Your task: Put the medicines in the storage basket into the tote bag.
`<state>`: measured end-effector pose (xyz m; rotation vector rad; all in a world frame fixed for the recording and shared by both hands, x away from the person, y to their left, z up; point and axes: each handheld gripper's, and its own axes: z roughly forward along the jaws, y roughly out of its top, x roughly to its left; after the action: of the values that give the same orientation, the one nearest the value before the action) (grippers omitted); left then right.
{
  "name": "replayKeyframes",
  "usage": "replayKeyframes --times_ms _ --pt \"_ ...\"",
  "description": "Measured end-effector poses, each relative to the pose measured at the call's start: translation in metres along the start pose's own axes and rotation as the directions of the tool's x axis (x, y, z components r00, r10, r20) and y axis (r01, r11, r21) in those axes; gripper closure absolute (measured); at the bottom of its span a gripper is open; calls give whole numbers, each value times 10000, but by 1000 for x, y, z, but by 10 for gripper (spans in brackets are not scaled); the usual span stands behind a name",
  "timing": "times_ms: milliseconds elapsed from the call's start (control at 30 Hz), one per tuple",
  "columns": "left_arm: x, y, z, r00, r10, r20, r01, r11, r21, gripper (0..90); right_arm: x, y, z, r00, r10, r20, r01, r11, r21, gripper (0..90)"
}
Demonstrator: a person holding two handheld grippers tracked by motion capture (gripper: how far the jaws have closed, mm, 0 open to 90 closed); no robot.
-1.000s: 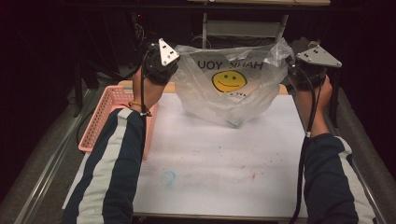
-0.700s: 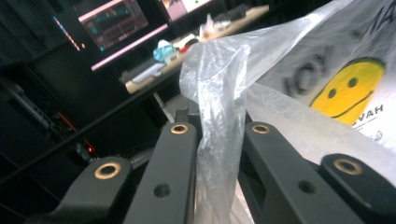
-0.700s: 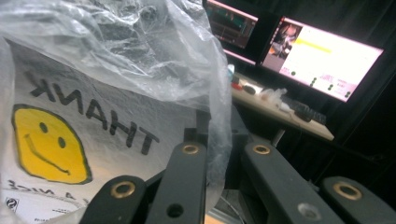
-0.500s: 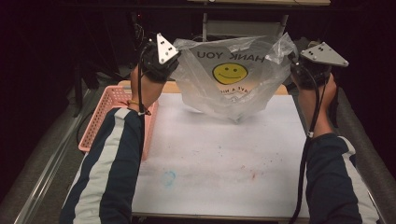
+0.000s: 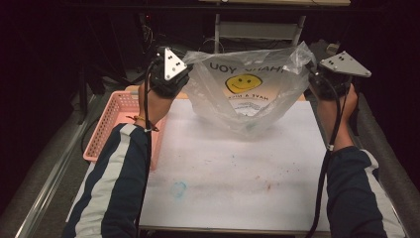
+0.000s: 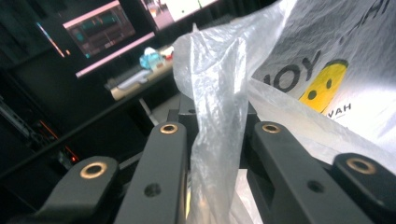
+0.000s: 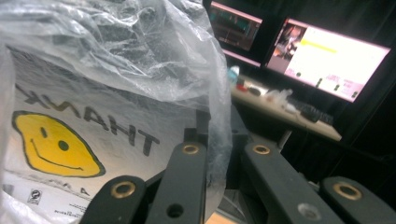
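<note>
Bag: clear plastic, held up above the far half of the desk, stretched between both tongs, its bottom sagging toward the desk at 6 o'clock.
Left tongs: at the bag's 9 o'clock; jaws have just been opening a little; the bag's handle strip runs between them with a gap at each side, so the hold looks loose.
Right tongs: at the bag's 3 o'clock; jaws closed on the bag's other handle, film pinched between them.
Risk, slip: I judge the left handle may slide out as those jaws part; the bag would then swing from the right tongs alone and collapse.
Risk, tear: thin film pulled taut between two grips may stretch or rip at the right pinch.
Basket: pink, at the desk's left edge, 8 o'clock of the bag, apart from it.
Print: yellow smiley; "THANK YOU" above it, reading mirrored through the film; smaller line below, "HAVE A…", rest unreadable.
Brands: none legible.
</note>
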<state>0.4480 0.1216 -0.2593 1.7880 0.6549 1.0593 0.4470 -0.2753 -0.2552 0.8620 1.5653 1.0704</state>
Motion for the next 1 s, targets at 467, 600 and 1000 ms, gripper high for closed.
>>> replayKeyframes --times_ms 467,600,1000 --pt "1 27 -24 9999 141 -62 -145 9978 -649 825 -8 39 -34 9998 -189 -3 188 9968 -773 900" --pt "-2 12 -13 10000 -21 71 23 9995 -301 778 -2 24 -21 9991 -408 -107 405 9987 -295 900" --pt "-11 -23 -10 9933 -576 1003 558 9982 208 352 8 -13 -23 9909 92 -1343 -98 9999 -43 716"
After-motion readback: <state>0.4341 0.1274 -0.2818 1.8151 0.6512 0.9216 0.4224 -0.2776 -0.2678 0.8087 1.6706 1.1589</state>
